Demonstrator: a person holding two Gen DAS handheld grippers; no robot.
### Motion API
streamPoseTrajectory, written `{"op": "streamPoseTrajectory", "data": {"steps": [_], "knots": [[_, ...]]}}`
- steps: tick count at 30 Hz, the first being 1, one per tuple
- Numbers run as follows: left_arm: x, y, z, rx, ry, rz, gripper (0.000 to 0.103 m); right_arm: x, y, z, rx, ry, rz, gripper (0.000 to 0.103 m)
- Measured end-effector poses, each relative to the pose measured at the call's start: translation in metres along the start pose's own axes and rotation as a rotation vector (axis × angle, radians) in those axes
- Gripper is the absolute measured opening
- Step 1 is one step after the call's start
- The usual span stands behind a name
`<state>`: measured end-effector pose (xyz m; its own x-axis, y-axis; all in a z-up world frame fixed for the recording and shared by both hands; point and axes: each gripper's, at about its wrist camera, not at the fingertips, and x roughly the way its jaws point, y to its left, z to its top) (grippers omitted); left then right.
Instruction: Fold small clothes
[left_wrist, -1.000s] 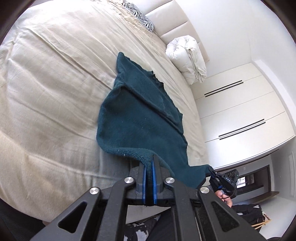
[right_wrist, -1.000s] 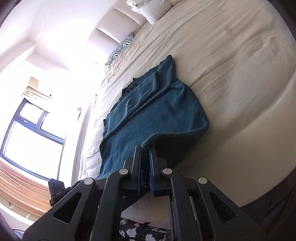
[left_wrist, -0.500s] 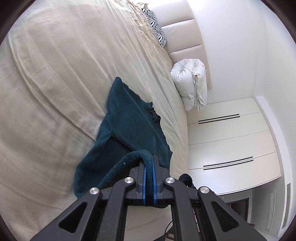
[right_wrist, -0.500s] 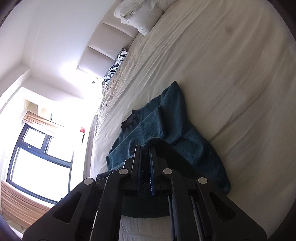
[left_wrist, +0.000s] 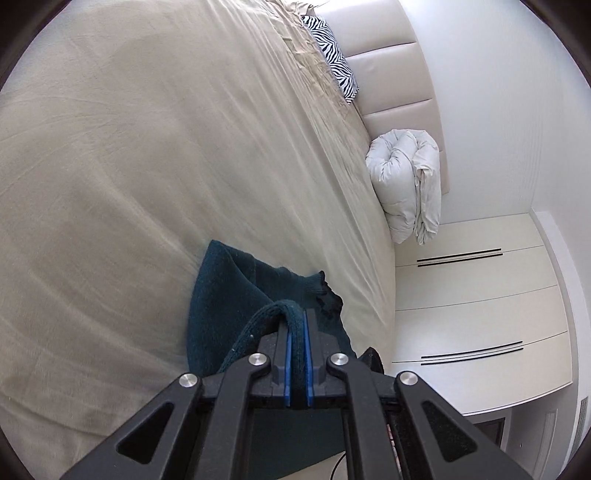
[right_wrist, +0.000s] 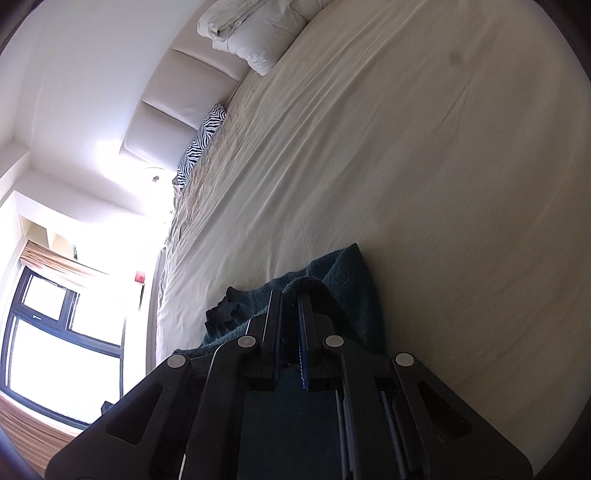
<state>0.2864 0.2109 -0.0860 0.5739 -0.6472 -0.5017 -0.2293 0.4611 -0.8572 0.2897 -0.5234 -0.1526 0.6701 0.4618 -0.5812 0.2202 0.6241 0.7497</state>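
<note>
A dark teal knitted garment (left_wrist: 225, 295) lies on the beige bed sheet (left_wrist: 147, 166), its near part doubled over the part that still lies flat. My left gripper (left_wrist: 297, 314) is shut on the garment's thick hem, which curls over the left finger. In the right wrist view the same teal garment (right_wrist: 343, 277) bunches under and ahead of my right gripper (right_wrist: 290, 291), which is shut on another stretch of that hem. Its dark neckline (right_wrist: 221, 314) shows just left of the fingers. The part under both grippers is hidden.
A zebra-striped pillow (left_wrist: 332, 55) and a rolled white duvet (left_wrist: 406, 184) lie at the padded headboard (left_wrist: 388, 74). White wardrobe doors (left_wrist: 480, 314) stand beyond the bed's right edge. A window (right_wrist: 55, 350) is at the left in the right wrist view.
Both grippers have carried the hem forward over the garment toward the headboard. The spread teal cloth has shrunk to a short doubled piece close under the fingers.
</note>
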Motion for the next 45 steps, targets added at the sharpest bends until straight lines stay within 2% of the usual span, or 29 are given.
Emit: {"op": "streamPoseTrajectory", "data": {"steps": [3,4,5,6,7,8,9,10,14,18,25,29,31,33,36,39,40,42,45], "knots": [[0.02,0.014,0.016,-0.012,-0.012,0.02,0.008,0.028,-0.007,0.015,0.013,0.007,-0.021,0.009],[0.023,0.019,0.021,-0.013,-0.026,0.034,0.016,0.036,-0.01,0.02,0.019,0.005,-0.031,0.01],[0.026,0.023,0.025,-0.016,-0.037,0.039,0.025,0.042,-0.014,0.024,0.025,-0.006,-0.048,0.01],[0.027,0.028,0.027,-0.023,-0.048,0.032,0.052,0.048,-0.018,0.027,0.032,-0.015,-0.068,0.013],[0.024,0.032,0.027,-0.034,-0.062,0.021,0.071,0.052,-0.022,0.031,0.035,-0.019,-0.087,0.019],[0.02,0.034,0.026,-0.038,-0.079,0.011,0.074,0.055,-0.024,0.033,0.035,-0.022,-0.11,0.042],[0.017,0.035,0.023,-0.026,-0.078,0.011,0.074,0.055,-0.028,0.032,0.036,-0.031,-0.124,0.068],[0.014,0.034,0.019,-0.006,-0.069,0.021,0.074,0.051,-0.029,0.032,0.035,-0.056,-0.126,0.071],[0.002,0.025,-0.011,0.101,-0.062,0.079,0.074,0.031,-0.025,0.024,-0.054,-0.091,-0.144,0.07],[-0.01,0.026,-0.048,0.175,-0.073,0.135,0.074,0.018,-0.011,-0.003,-0.198,-0.046,-0.207,0.068],[-0.013,0.032,-0.101,0.356,-0.061,0.278,0.073,0.004,0.011,-0.074,-0.459,-0.009,-0.336,0.055],[-0.016,0.029,-0.115,0.419,-0.082,0.317,0.072,0.008,0.014,-0.087,-0.521,-0.026,-0.414,0.054],[-0.016,0.029,-0.119,0.444,-0.084,0.328,0.069,0.009,0.009,-0.085,-0.503,-0.032,-0.424,0.054],[-0.015,0.029,-0.122,0.462,-0.08,0.349,0.061,0.006,-0.003,-0.084,-0.469,-0.011,-0.4,0.05],[-0.011,0.028,-0.125,0.468,-0.062,0.35,0.047,0.003,-0.008,-0.092,-0.484,0.016,-0.384,0.034],[-0.008,0.026,-0.125,0.477,-0.056,0.361,0.044,-0.002,-0.008,-0.097,-0.496,0.014,-0.382,0.03],[-0.008,0.027,-0.125,0.474,-0.055,0.359,0.04,-0.002,-0.008,-0.097,-0.491,0.015,-0.378,0.029],[-0.008,0.027,-0.124,0.466,-0.056,0.358,0.032,-0.003,-0.006,-0.098,-0.491,0.009,-0.379,0.02],[-0.01,0.026,-0.125,0.468,-0.061,0.359,0.026,-0.009,0.0,-0.1,-0.505,-0.009,-0.393,0.016]]}}
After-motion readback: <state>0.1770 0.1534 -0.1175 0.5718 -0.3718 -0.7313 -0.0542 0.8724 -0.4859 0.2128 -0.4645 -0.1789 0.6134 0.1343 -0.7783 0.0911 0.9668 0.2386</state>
